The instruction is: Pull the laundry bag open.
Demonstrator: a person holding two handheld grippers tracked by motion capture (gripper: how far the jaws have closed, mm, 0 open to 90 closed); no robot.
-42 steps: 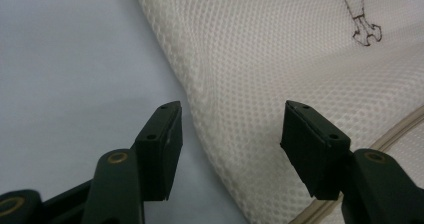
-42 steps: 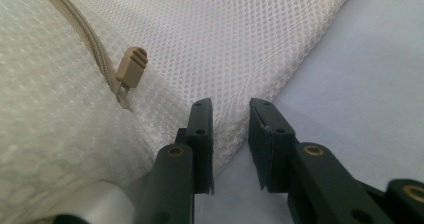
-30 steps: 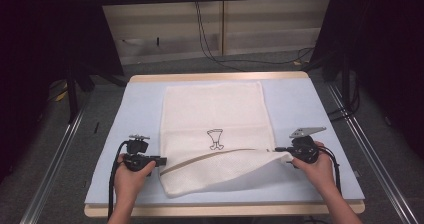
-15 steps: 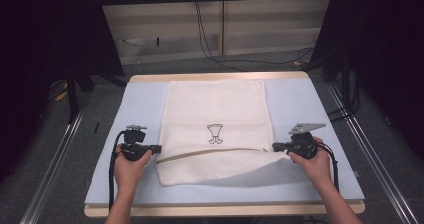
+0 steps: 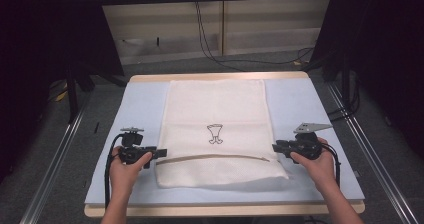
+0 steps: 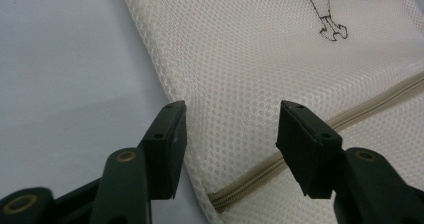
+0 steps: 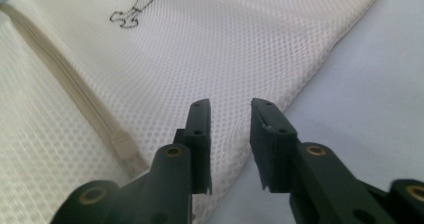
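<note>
Between the spread fingers (image 6: 167, 144) of the left gripper (image 5: 161, 153), which have just been opening, lies the edge of the mesh bag (image 5: 216, 114) by its zipper (image 5: 215, 157), unpinched. The right gripper (image 5: 275, 147) has likewise just parted, its fingers (image 7: 200, 134) straddling the opposite edge. The bag lies flat on the pale blue worktop (image 5: 140, 99), nothing blocking either side.

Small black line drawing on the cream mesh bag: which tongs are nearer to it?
Left. The left tongs sit at the cream mesh bag's left edge, nearer the drawing; the right tongs sit at its right edge, slightly farther.
</note>
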